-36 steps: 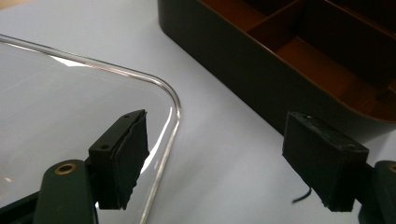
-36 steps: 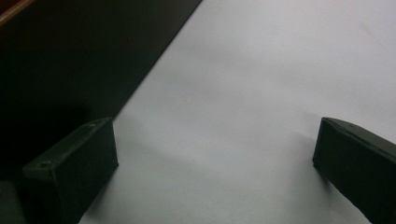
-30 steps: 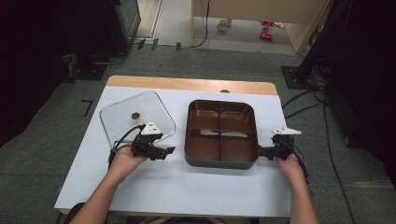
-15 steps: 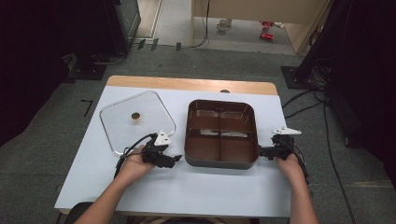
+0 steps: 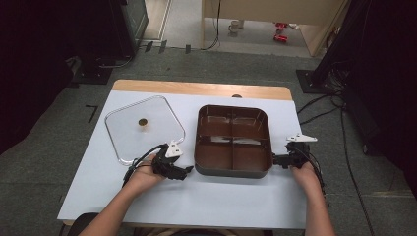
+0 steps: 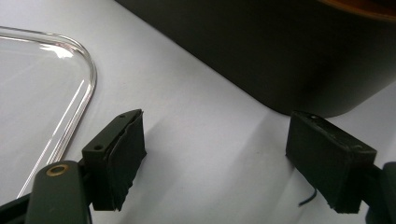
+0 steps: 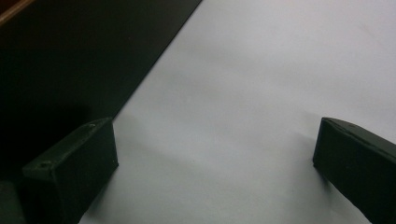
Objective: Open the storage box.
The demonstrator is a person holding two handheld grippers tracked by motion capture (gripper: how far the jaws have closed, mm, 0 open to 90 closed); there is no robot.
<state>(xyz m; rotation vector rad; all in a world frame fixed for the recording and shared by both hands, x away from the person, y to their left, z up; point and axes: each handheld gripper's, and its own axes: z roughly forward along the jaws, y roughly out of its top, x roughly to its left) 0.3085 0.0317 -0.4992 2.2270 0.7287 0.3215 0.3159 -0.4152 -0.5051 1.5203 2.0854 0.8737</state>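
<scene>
So both grippers are down low at the near corners of the brown divided pot, one on each side. The left gripper is released, with its jaws spread wide and nothing between them, and the pot's dark rounded corner sits just ahead of it and a bit to its right, near but not touching as far as I can tell. The right gripper is also open and empty, and the pot's dark wall runs past just off its left jaw, so that one looks a touch closer to contact. The pot is roughly square with rounded corners, its slightly longer side running across between the two grippers, split in four compartments, sitting flat and upright on the white table. My guess is the next move is both sides closing in on the pot's flanks together, so it's a pinch from left and right. Farther off, beyond and left of the left gripper, the clear glass lid lies flat with its knob up, well apart from the pot.
</scene>
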